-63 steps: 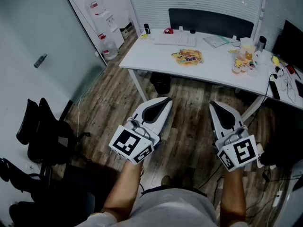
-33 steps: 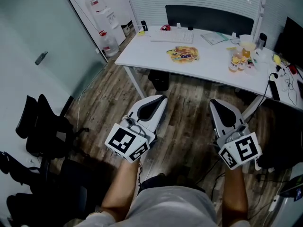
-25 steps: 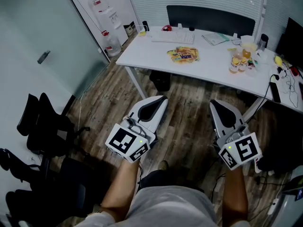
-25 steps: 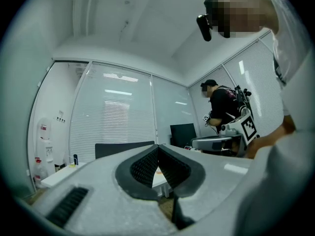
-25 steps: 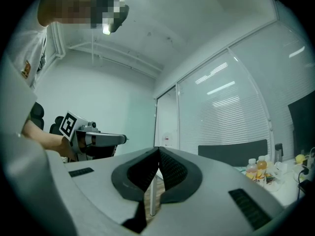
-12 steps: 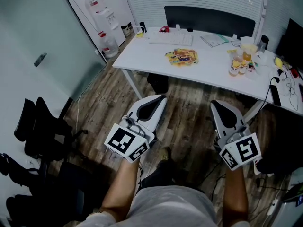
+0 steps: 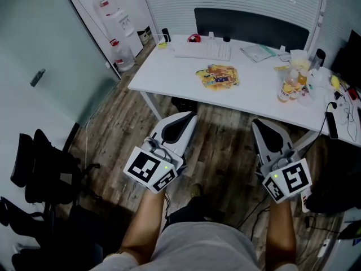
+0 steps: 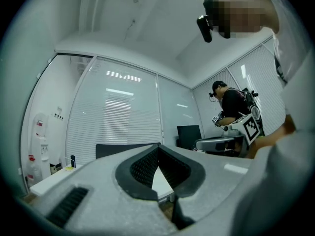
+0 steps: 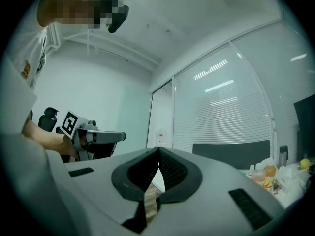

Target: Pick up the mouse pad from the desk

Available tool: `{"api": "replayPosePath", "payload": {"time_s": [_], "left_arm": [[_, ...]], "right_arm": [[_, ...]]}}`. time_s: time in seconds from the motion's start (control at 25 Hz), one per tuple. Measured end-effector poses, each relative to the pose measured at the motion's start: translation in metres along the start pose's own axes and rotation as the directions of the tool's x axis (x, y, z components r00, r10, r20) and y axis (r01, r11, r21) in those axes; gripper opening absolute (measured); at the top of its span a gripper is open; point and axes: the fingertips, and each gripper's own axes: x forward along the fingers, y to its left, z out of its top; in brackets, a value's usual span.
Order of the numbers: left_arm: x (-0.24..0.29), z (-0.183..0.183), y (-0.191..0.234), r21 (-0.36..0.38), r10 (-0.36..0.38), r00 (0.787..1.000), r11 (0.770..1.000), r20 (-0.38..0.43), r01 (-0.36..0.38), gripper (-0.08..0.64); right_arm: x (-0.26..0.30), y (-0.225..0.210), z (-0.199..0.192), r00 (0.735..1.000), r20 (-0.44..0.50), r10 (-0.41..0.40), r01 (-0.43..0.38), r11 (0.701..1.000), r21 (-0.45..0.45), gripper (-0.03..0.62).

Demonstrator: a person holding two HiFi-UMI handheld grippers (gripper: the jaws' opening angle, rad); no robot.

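Mouse pad (image 7: 218, 76) on desk (image 7: 169, 75), well beyond left tool (image 7: 190, 117), right tool (image 7: 255, 123).

Between my left tongs (image 7: 192, 117), my right tongs (image 7: 256, 124) and the table (image 7: 169, 75) there was only bare wood floor (image 7: 223, 151), so a clean run in. The table's near edge was open, and the mouse pad (image 7: 218, 76) had bare top all round. A keyboard (image 7: 203, 50) sat further back, and a dark panel (image 7: 251, 30) walled off the rear. The right end was cramped: bottles (image 7: 290, 85), a cup (image 7: 299, 57) and cables (image 7: 343, 109). Office chairs (image 7: 42, 168) stood well off to the left.
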Motion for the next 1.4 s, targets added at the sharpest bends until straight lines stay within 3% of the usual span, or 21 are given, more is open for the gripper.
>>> {"api": "replayPosePath", "payload": {"time_s": [0.76, 1.08, 1.4], "left_arm": [[0.069, -0.032, 0.162, -0.019, -0.087, 0.996, 0.996, -0.027, 0.086, 0.015], [0.079, -0.044, 0.196, -0.036, -0.098, 0.995, 0.995, -0.035, 0.097, 0.015], [0.09, -0.048, 0.204, -0.047, -0.12, 0.992, 0.992, -0.039, 0.118, 0.015]], "right_arm": [[0.163, -0.039, -0.032, 0.994, -0.08, -0.08, 0.079, 0.997, -0.007, 0.012], [0.182, -0.047, -0.047, 0.986, -0.122, -0.109, 0.109, 0.994, -0.011, 0.012], [0.185, -0.056, -0.05, 0.982, -0.134, -0.134, 0.133, 0.991, -0.019, 0.012]]}}
